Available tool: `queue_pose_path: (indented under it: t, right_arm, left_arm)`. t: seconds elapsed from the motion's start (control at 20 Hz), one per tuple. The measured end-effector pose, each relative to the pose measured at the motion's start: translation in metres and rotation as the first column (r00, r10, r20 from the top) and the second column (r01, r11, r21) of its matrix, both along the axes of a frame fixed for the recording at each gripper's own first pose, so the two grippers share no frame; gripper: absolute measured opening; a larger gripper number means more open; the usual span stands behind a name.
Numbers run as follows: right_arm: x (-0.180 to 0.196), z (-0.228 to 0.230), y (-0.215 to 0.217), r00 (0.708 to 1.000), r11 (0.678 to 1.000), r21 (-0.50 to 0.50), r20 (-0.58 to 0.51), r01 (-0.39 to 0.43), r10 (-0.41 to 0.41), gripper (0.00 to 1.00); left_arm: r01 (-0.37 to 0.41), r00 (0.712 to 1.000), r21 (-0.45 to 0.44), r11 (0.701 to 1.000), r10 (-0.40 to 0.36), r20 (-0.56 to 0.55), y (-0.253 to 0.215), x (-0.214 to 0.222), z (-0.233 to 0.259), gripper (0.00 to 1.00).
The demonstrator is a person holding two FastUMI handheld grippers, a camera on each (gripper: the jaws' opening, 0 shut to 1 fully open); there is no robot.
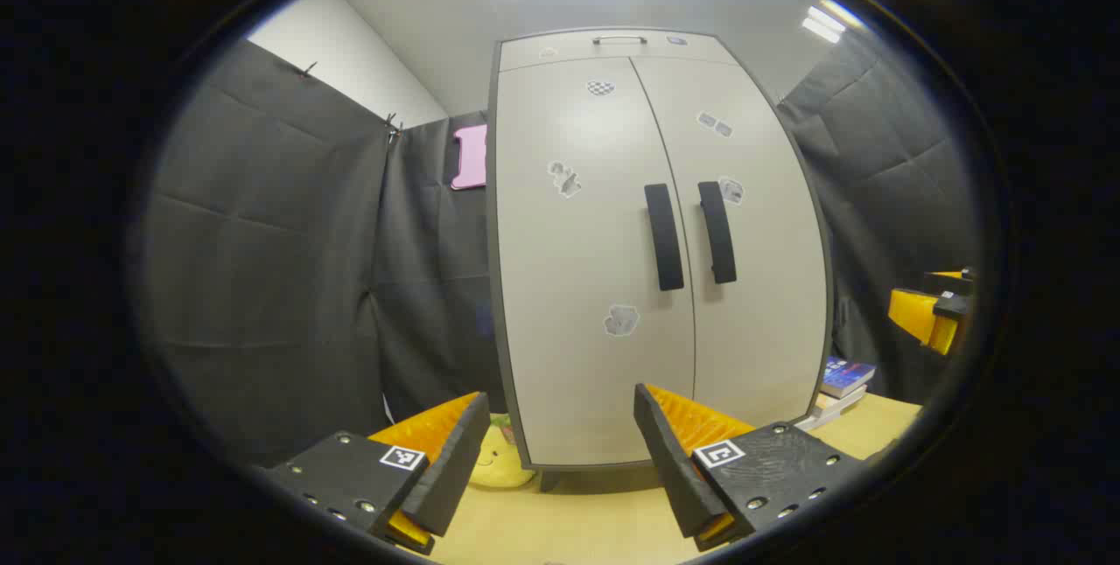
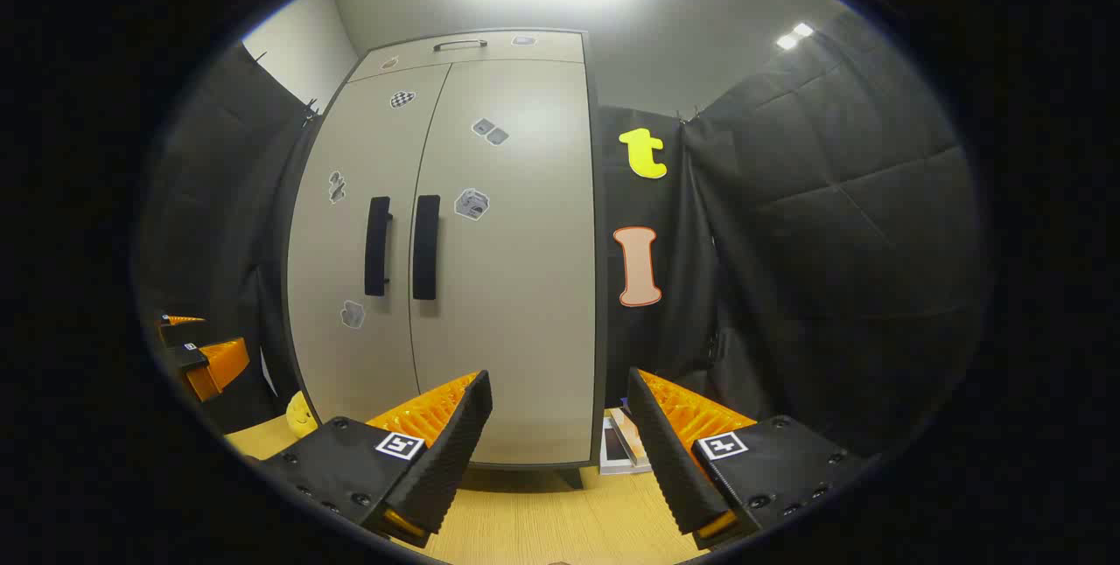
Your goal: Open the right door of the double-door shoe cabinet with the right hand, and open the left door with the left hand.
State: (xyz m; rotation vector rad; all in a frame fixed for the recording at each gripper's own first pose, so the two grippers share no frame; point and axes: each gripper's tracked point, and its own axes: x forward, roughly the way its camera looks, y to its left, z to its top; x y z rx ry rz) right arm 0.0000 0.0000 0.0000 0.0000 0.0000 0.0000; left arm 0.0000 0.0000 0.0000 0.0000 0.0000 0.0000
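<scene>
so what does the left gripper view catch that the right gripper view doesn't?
Left gripper view: the right gripper, far off at its right edge. Right gripper view: the left gripper, far off at its left edge. Both: the shoe cabinet with doors closed, left door handle, right door handle, yellow plush toy, books.

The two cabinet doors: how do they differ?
The left door carries three stickers, one checkered near its top; the right door carries two. The left door's handle sits by its right edge, the right door's handle by its left edge. Both doors are pale, shut, and have dark upright handles.
</scene>
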Motion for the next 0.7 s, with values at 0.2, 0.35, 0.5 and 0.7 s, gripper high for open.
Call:
queue_pose_path:
  t: [0.2, 0.35, 0.5, 0.7]
  right_arm:
    - [0.0019, 0.0016, 0.0013, 1.000, 1.000, -0.002, 0.002, 0.001, -0.001, 0.98]
    - [0.0036, -0.0004, 0.0019, 1.000, 1.000, 0.001, -0.003, -0.001, 0.001, 0.98]
    - [0.0046, 0.0002, 0.0033, 1.000, 1.000, 0.004, -0.006, -0.003, 0.003, 0.98]
    - [0.0080, 0.0021, 0.0056, 1.000, 1.000, 0.003, -0.002, -0.003, 0.003, 0.98]
  left_arm:
    - [-0.007, 1.000, 0.007, 1.000, 0.007, 0.008, 0.0023, 0.0007, 0.0034, 0.95]
    - [-0.006, 1.000, 0.017, 1.000, 0.006, 0.010, 0.0025, 0.0020, 0.0031, 0.95]
    - [-0.008, 1.000, 0.018, 1.000, 0.008, 0.010, 0.0030, 0.0022, 0.0036, 0.95]
    - [-0.017, 1.000, 0.018, 1.000, 0.016, 0.010, 0.0039, 0.0037, 0.0033, 0.95]
